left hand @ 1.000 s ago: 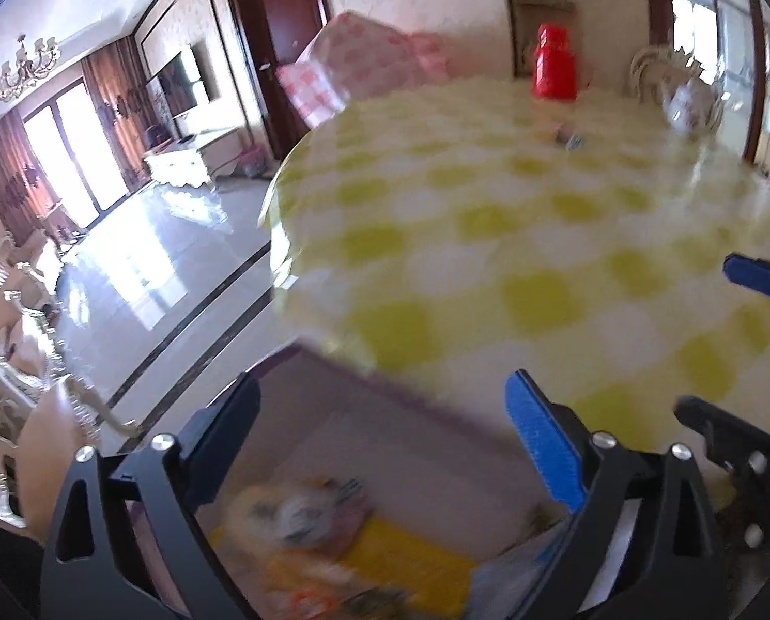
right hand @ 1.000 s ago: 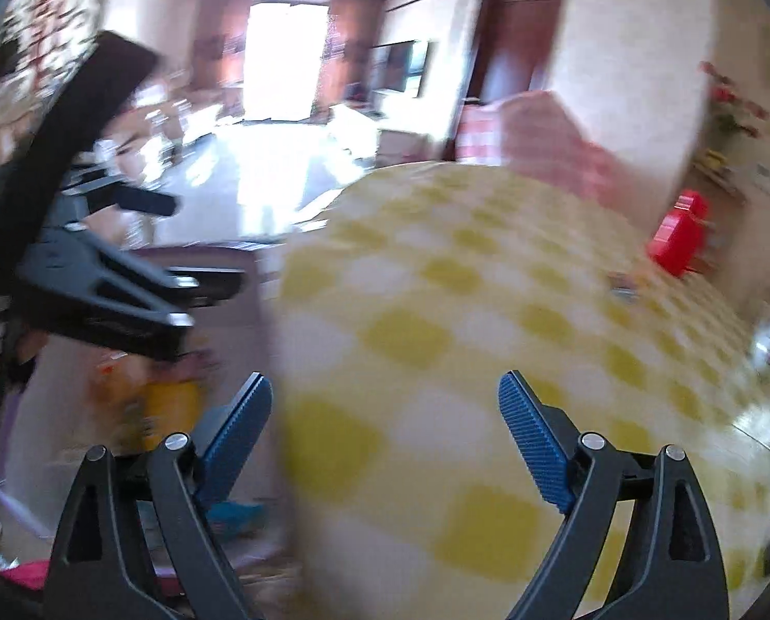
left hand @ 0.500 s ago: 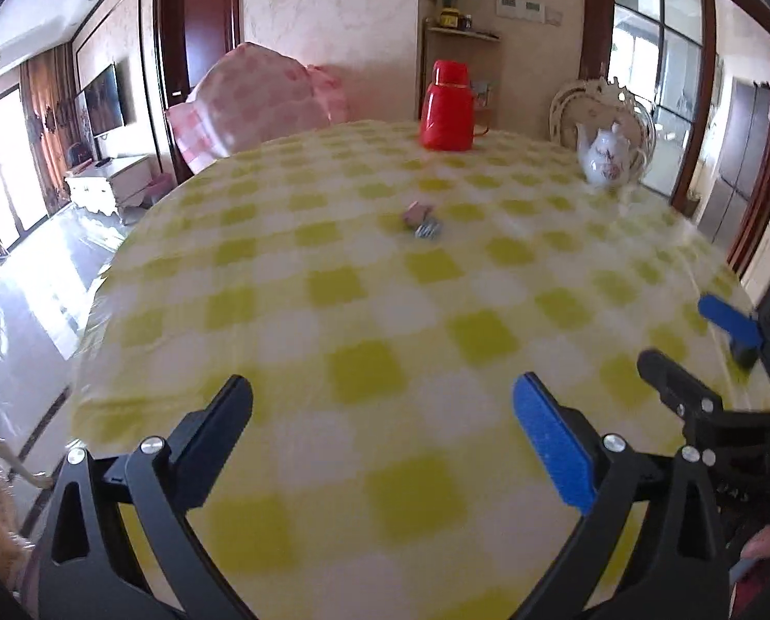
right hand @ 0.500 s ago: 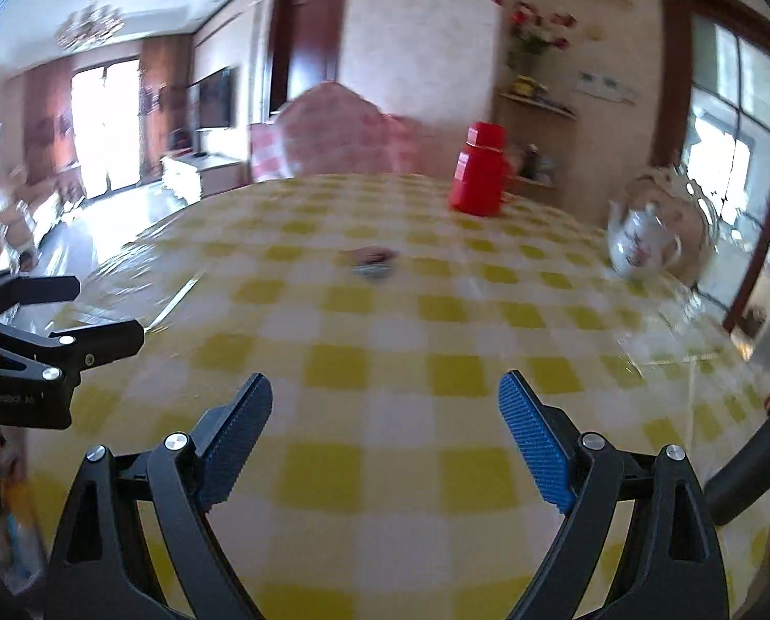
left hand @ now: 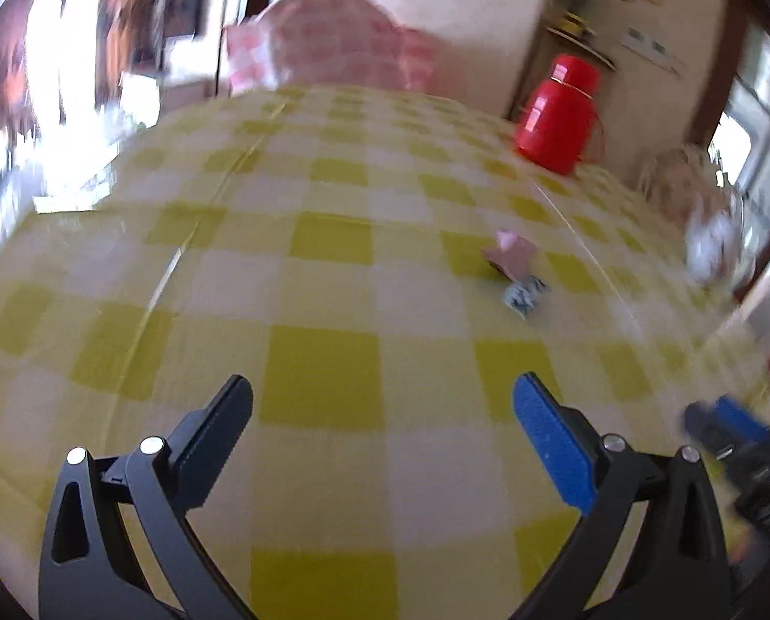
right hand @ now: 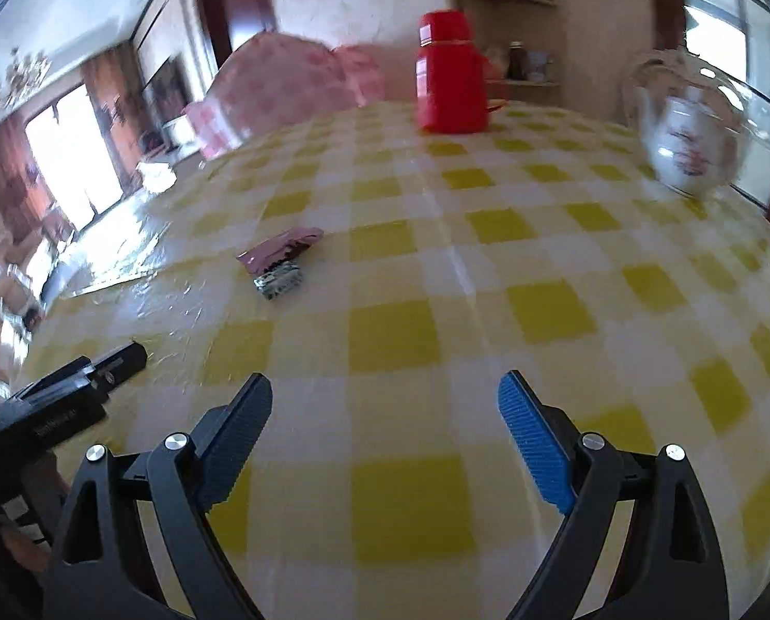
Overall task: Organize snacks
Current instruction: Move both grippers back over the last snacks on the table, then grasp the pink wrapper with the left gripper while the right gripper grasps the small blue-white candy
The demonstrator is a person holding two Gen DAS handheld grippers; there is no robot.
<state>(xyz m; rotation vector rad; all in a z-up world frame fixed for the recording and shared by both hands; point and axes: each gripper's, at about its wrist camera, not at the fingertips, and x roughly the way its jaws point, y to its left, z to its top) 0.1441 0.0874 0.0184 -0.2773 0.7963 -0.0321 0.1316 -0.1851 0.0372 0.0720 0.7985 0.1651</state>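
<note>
The left gripper (left hand: 382, 416) is hovering with jaws wide apart, empty; the pink snack wrapper (left hand: 509, 254) and silver wrapper (left hand: 524, 298) are lying touching at its one o'clock, seemingly awaiting pickup. The right gripper (right hand: 385, 408), equally spread, is sighting them at eleven o'clock. A yellow-checked tablecloth (right hand: 436, 258) is covering the table; red thermos (right hand: 449, 72) and teapot (right hand: 690, 142) are standing behind

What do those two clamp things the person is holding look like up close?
Each tool, left and right, is a black plastic frame with triangular cut-outs and silver screws. It forks into two flat fingers; a ribbed blue pad lines the inner face of each. White lettering, too small to read, marks the left tool's side in the right view.
</note>
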